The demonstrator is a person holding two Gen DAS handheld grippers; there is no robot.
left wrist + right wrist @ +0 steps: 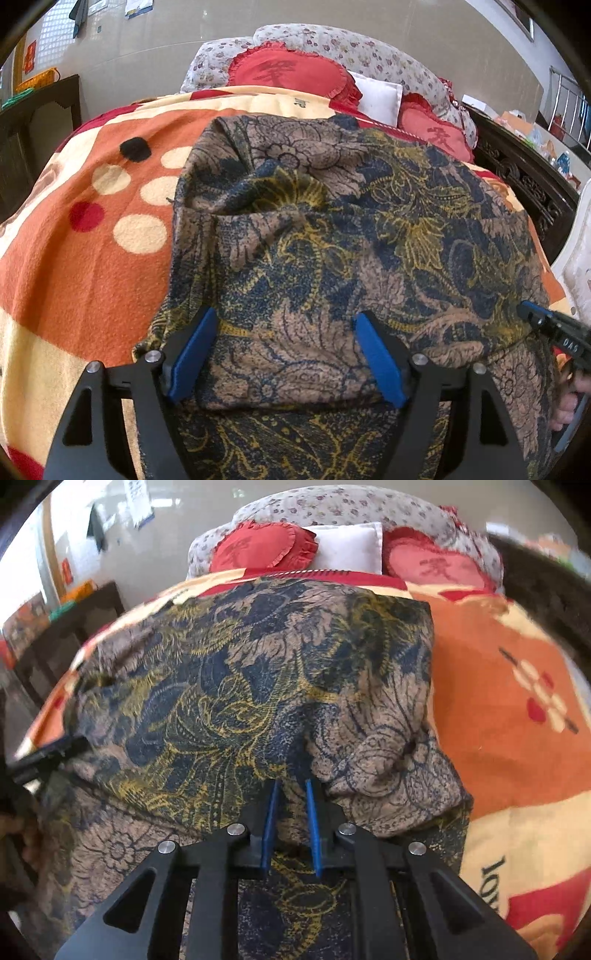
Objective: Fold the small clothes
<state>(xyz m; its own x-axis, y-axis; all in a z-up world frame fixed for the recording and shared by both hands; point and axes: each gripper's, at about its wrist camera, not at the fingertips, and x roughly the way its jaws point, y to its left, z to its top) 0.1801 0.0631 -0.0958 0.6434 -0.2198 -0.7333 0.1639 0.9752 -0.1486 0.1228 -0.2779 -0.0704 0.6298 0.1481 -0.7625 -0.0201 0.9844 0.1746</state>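
Patterned garment, thin woven fabric in tan, navy and yellow floral print, lies rumpled and partly folded on a fuzzy orange-and-cream blanket covering the bed, with red heart-shaped ruffled cushions at the far end. Left gripper: blue-padded fingers spread wide over the cloth, nothing pinched. Right gripper: fingers nearly together with a narrow gap, tips at a fabric fold; whether cloth is gripped cannot be told.

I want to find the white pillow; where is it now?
In both wrist views the white pillow lies at the bed's far end, between two red heart cushions.
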